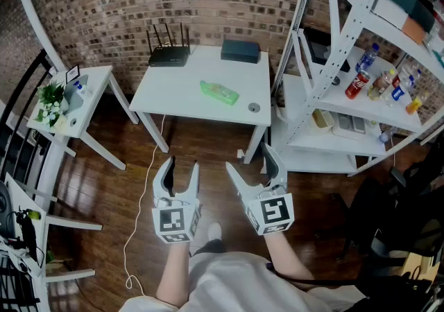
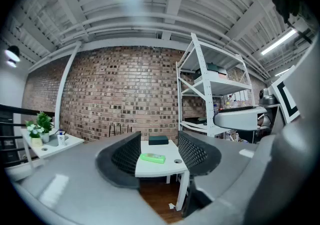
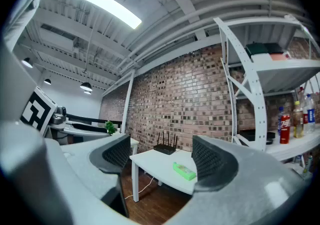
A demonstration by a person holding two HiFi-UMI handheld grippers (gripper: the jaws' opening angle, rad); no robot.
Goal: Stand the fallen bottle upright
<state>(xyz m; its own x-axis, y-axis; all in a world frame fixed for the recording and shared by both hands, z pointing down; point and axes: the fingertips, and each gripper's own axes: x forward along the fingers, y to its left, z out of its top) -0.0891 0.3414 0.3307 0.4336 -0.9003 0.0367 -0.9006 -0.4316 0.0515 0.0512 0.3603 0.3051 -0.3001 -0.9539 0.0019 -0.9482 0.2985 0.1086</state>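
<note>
The green bottle point(image 1: 219, 92) lies on its side near the middle of the white table point(image 1: 173, 96), well apart from both grippers; nothing of the task is done yet. The left gripper point(image 1: 183, 168) hangs over the wooden floor short of the table's front edge, its jaws spread with nothing between them; its own view shows only the distant table and bottle through the gap. The right gripper point(image 1: 250, 161) is beside it, jaws likewise wide apart and empty. A router point(image 1: 168, 56) and a dark box point(image 1: 241, 50) sit at the table's back edge, clear of the bottle; a small round thing point(image 1: 254, 107) near the front right corner may be a cap, though it is too small to tell. All remains to do: reach the table, close on the bottle, tip it onto its base, let go.
</note>
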